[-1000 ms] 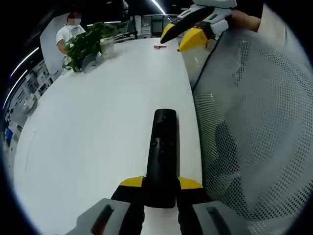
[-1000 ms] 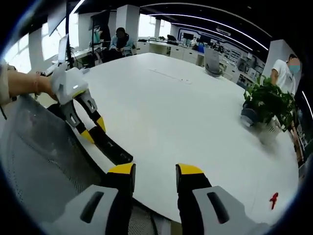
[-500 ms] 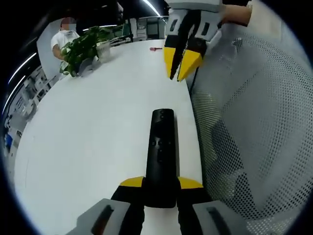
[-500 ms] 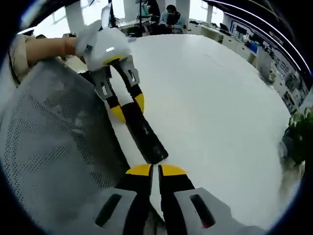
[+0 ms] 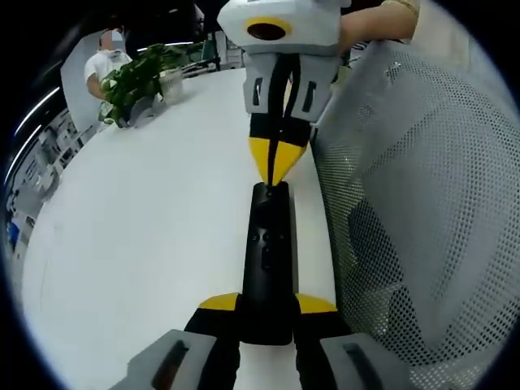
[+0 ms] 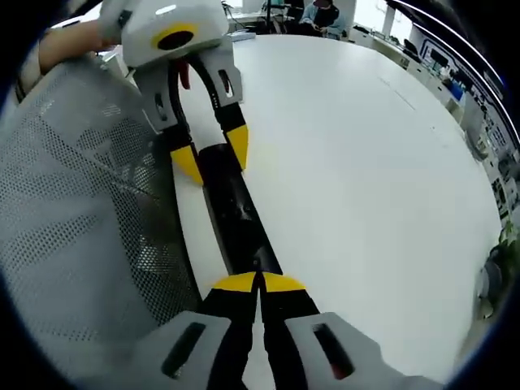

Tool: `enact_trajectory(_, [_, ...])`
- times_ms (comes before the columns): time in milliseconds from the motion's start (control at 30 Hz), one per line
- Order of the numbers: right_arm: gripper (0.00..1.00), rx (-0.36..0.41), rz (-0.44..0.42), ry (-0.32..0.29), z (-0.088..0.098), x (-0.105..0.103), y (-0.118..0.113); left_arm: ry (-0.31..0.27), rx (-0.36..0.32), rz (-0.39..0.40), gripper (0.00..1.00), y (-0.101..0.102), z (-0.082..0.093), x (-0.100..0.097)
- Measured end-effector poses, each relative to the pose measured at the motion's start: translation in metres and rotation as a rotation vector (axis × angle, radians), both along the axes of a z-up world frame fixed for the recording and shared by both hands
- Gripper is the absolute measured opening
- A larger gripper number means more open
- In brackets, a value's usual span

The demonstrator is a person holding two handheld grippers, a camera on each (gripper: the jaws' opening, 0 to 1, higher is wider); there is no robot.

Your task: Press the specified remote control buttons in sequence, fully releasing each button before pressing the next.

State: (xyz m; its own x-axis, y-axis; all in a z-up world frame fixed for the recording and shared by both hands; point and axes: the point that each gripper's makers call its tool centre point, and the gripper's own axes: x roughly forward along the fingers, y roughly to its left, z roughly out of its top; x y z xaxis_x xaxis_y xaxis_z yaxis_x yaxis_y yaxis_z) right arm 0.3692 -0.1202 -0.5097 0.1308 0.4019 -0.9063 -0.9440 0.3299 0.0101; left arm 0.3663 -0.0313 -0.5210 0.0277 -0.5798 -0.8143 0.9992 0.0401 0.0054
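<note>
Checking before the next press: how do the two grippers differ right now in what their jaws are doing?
The left gripper has its jaws spread around one end of the black remote, clamping it; the right gripper has its jaws shut together into a single tip. The left one grips the remote's end from both sides, while the right one meets the opposite end with its tip, holding nothing. Both have yellow-tipped black jaws and line up along the remote over the white table.

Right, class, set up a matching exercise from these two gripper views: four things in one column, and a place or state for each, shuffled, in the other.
1. remote control
2. right gripper
3. potted plant
4. mesh chair back

A. far end of the white table
B. shut, tips at the remote's far end
C. beside the table edge
D. clamped in the left gripper

Pairs: 1-D, 2-B, 3-A, 4-C
</note>
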Motion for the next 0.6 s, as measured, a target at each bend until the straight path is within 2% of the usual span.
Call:
enact_trajectory(200, [0.0, -0.022, 0.034, -0.016, 0.0001, -0.0005, -0.0007, 0.004, -0.005, 0.005, 0.24, -0.0002, 0.0002, -0.0001])
enact_trajectory(400, [0.0, -0.044, 0.017, 0.001, -0.0007, 0.0003, 0.0006, 0.012, -0.003, 0.012, 0.24, 0.0006, -0.0004, 0.0003])
enact_trajectory(533, [0.0, -0.053, 0.049, -0.001, -0.0008, -0.0004, 0.0002, 0.012, -0.02, 0.002, 0.24, 0.0004, 0.0002, 0.0])
enact_trajectory(600, [0.0, -0.042, 0.016, 0.016, -0.0006, 0.0001, -0.0001, 0.011, -0.007, -0.002, 0.24, -0.0004, 0.0002, -0.0002])
